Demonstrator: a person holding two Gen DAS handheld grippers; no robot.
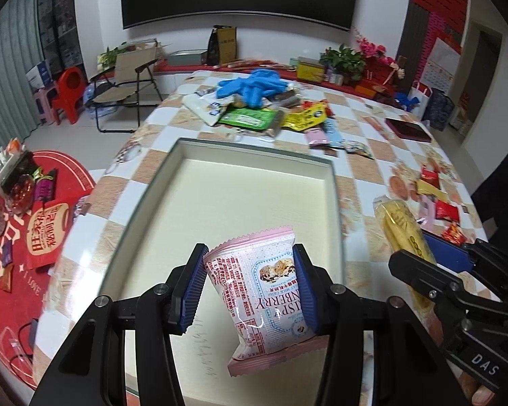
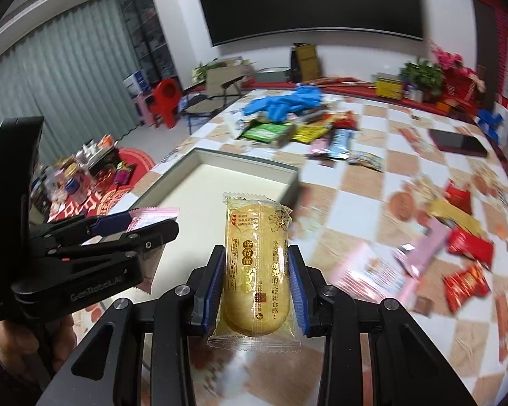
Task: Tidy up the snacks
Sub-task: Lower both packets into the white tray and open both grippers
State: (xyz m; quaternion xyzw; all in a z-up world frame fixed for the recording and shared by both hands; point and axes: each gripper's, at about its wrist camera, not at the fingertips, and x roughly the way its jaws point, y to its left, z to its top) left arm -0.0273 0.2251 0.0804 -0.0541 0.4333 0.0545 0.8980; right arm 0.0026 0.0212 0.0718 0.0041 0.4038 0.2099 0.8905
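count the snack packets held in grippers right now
2. The pink cranberry packet is clamped in the left gripper over the empty box. The yellow cracker packet is clamped in the right gripper beside the box.

We see the tray (image 1: 333, 182) on the table (image 1: 372, 128), nothing lying in it. Behind it sits a heap of snack packets (image 1: 254, 115) with gloves (image 1: 250, 84) on top; more packets (image 2: 464, 247) lie scattered to its right.
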